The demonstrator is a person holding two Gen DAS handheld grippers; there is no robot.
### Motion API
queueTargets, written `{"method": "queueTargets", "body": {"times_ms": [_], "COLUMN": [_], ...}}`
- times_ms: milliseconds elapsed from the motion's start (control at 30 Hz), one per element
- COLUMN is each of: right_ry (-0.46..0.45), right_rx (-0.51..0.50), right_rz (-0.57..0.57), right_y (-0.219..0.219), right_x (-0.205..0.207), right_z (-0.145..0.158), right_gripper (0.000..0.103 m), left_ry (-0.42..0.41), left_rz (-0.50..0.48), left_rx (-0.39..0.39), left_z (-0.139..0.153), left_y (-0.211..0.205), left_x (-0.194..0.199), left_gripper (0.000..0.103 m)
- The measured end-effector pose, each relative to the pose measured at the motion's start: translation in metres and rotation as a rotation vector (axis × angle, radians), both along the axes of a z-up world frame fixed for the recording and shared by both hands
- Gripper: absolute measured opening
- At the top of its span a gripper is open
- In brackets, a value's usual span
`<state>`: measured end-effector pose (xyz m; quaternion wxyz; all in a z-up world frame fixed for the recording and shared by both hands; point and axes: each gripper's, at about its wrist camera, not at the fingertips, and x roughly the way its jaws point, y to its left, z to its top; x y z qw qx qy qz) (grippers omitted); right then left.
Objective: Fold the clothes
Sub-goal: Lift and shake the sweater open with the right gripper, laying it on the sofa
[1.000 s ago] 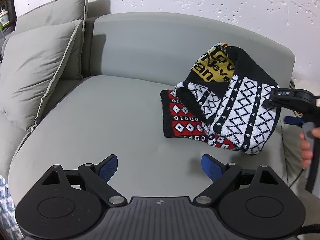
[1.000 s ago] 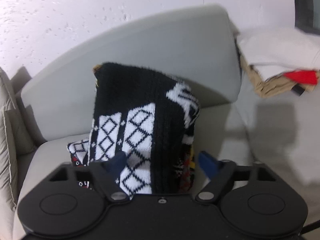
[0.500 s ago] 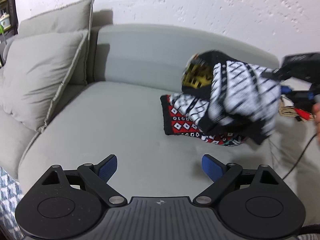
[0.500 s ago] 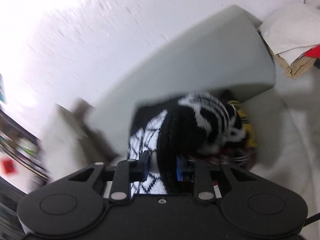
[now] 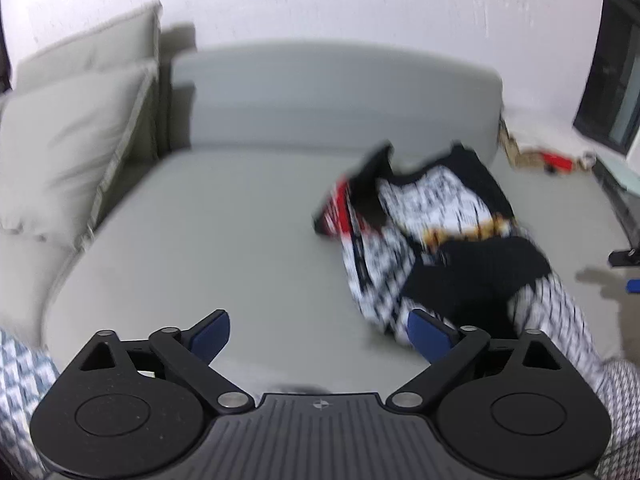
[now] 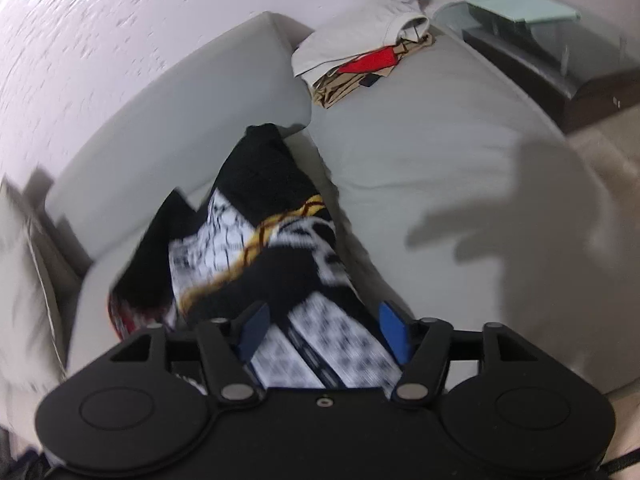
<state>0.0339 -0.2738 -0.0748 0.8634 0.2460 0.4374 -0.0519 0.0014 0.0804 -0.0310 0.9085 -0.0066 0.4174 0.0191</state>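
A knitted sweater (image 5: 436, 240) in black, white, red and yellow lies crumpled and stretched out on the right part of the grey sofa seat (image 5: 220, 220). In the right wrist view the sweater (image 6: 256, 240) runs from the sofa back down between the fingers of my right gripper (image 6: 323, 320). Those jaws are opening, with a black-and-white strip of the knit lying between the blue pads and not pinched. My left gripper (image 5: 320, 330) is open over bare seat with nothing in it; the sweater's near edge lies beside its right finger (image 5: 430, 334).
Two grey cushions (image 5: 68, 140) lean at the sofa's left end. A pile of folded clothes (image 6: 360, 56) sits behind the sofa's right end, near a glass-topped table (image 6: 520, 16). Blue-and-white patterned cloth (image 5: 16, 380) shows at the lower left.
The right gripper closed on the raised sweater, swung it to the right and down, and its jaws have parted again. The sweater now lies spread towards the seat's front. The left gripper drew back.
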Motion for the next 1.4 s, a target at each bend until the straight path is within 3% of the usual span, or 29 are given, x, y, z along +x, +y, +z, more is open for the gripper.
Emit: {"method": "queueTargets", "body": {"times_ms": [133, 233, 333, 433, 500, 533, 700, 767, 800, 833, 900, 967, 1067, 1133, 1167, 1233, 1300, 1367, 1400], "right_ry": [-0.036, -0.063, -0.099, -0.105, -0.089, -0.079, -0.055, -0.078, -0.093, -0.103, -0.154, -0.231, -0.243, -0.158, -0.115, -0.067, -0.098, -0.135, -0.15], "right_rx": [-0.065, -0.115, -0.187, -0.285, -0.355, -0.384, -0.511, -0.594, -0.571, -0.508, -0.35, -0.265, -0.088, -0.095, -0.096, -0.031, 0.005, -0.004, -0.011], "right_rz": [0.115, 0.226, 0.34, 0.393, 0.419, 0.435, 0.465, 0.454, 0.454, 0.433, 0.32, 0.131, -0.181, -0.399, -0.504, -0.543, -0.49, -0.423, -0.395], "right_y": [0.024, 0.053, 0.088, 0.112, 0.127, 0.132, 0.148, 0.154, 0.149, 0.139, 0.101, 0.047, -0.067, -0.133, -0.165, -0.203, -0.208, -0.197, -0.189], "right_x": [-0.017, -0.018, -0.016, -0.001, 0.013, 0.017, 0.036, 0.041, 0.043, 0.046, 0.05, 0.048, 0.033, 0.015, 0.006, -0.02, -0.047, -0.069, -0.074], "right_z": [0.008, -0.001, -0.007, -0.028, -0.045, -0.053, -0.084, -0.091, -0.088, -0.079, -0.05, -0.016, 0.007, -0.003, -0.007, -0.01, 0.0, 0.014, 0.02], "right_gripper": [0.072, 0.072, 0.072, 0.072, 0.08, 0.086, 0.086, 0.044, 0.034, 0.025, 0.023, 0.022, 0.021, 0.015, 0.017, 0.022, 0.033, 0.06, 0.062], "left_ry": [0.071, 0.089, 0.099, 0.1, 0.09, 0.082, 0.048, 0.043, 0.039, 0.032, 0.017, 0.009, -0.006, -0.011, -0.01, -0.001, 0.034, 0.073, 0.088], "left_rz": [-0.029, -0.023, -0.017, 0.004, 0.007, 0.007, 0.007, 0.005, 0.004, 0.001, -0.003, 0.0, -0.015, -0.035, -0.047, -0.077, -0.112, -0.143, -0.155], "left_rx": [-0.002, 0.034, 0.012, -0.029, -0.044, -0.043, 0.0, -0.003, -0.004, 0.001, 0.014, 0.02, 0.015, 0.008, 0.011, 0.041, 0.058, 0.056, 0.052], "left_z": [-0.028, -0.038, -0.045, -0.046, -0.045, -0.043, -0.037, -0.035, -0.033, -0.032, -0.029, -0.027, -0.025, -0.025, -0.026, -0.03, -0.031, -0.025, -0.017], "left_y": [-0.02, -0.031, -0.03, -0.026, -0.024, -0.024, -0.025, -0.024, -0.024, -0.025, -0.025, -0.027, -0.032, -0.037, -0.041, -0.052, -0.066, -0.082, -0.092], "left_x": [0.002, 0.002, 0.002, -0.001, -0.004, -0.005, -0.008, -0.008, -0.009, -0.01, -0.011, -0.012, -0.011, -0.01, -0.01, -0.008, -0.003, 0.003, 0.006], "left_gripper": [0.089, 0.09, 0.09, 0.09, 0.09, 0.09, 0.09, 0.09, 0.09, 0.09, 0.09, 0.09, 0.09, 0.091, 0.091, 0.091, 0.09, 0.089, 0.089]}}
